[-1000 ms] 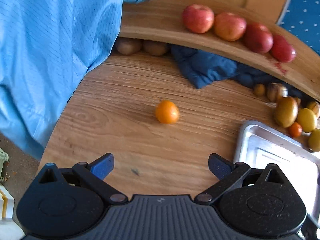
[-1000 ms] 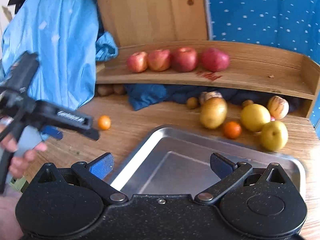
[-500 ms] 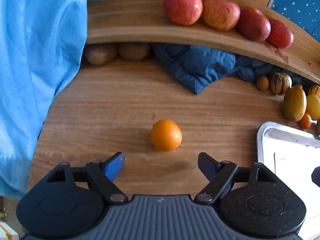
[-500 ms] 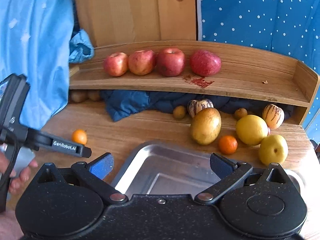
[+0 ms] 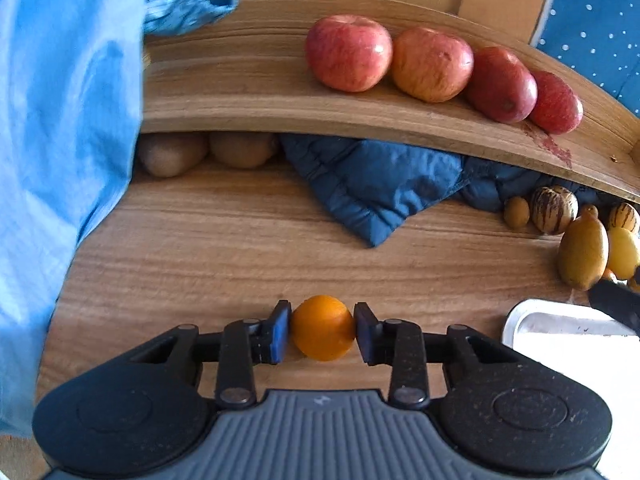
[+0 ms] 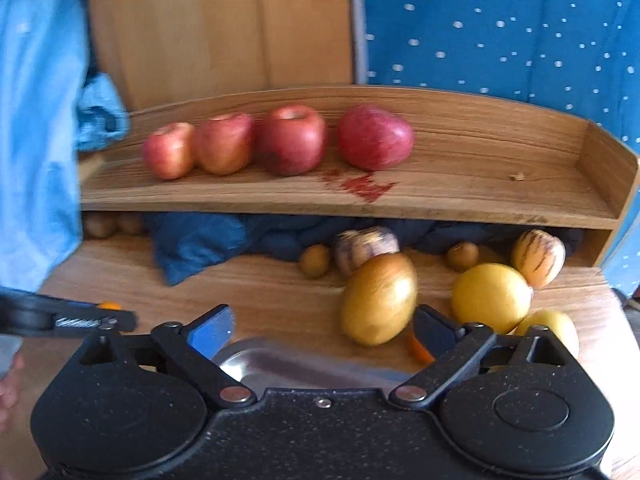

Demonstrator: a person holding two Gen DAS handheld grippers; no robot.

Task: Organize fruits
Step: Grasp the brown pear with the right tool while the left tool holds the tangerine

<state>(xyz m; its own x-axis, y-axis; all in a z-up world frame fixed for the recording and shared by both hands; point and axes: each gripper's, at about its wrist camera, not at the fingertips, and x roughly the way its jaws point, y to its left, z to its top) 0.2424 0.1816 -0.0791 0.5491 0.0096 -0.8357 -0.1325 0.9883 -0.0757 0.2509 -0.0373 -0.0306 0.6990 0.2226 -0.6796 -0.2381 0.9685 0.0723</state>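
Observation:
A small orange (image 5: pixel 322 327) rests on the wooden table, and my left gripper (image 5: pixel 321 331) is shut on it, a pad on each side. In the right wrist view that gripper (image 6: pixel 102 319) shows at the far left with a sliver of the orange (image 6: pixel 109 305). My right gripper (image 6: pixel 322 330) is open over the near edge of a metal tray (image 6: pixel 280 362). Just beyond it lie a golden oval fruit (image 6: pixel 378 298), a yellow round fruit (image 6: pixel 491 296) and another small orange (image 6: pixel 419 349) partly hidden by a finger. Several red apples (image 6: pixel 292 139) sit in a row on the shelf.
A wooden shelf (image 6: pixel 460 196) runs across the back, with a red stain (image 6: pixel 362 184). Under it lie a dark blue cloth (image 5: pixel 380 184), two brown fruits (image 5: pixel 208 152) and striped melons (image 6: pixel 538 256). A light blue garment (image 5: pixel 60 140) hangs at the left.
My left gripper moved forward to the orange and closed on it. My right gripper moved forward over the tray toward the yellow fruits and stayed open.

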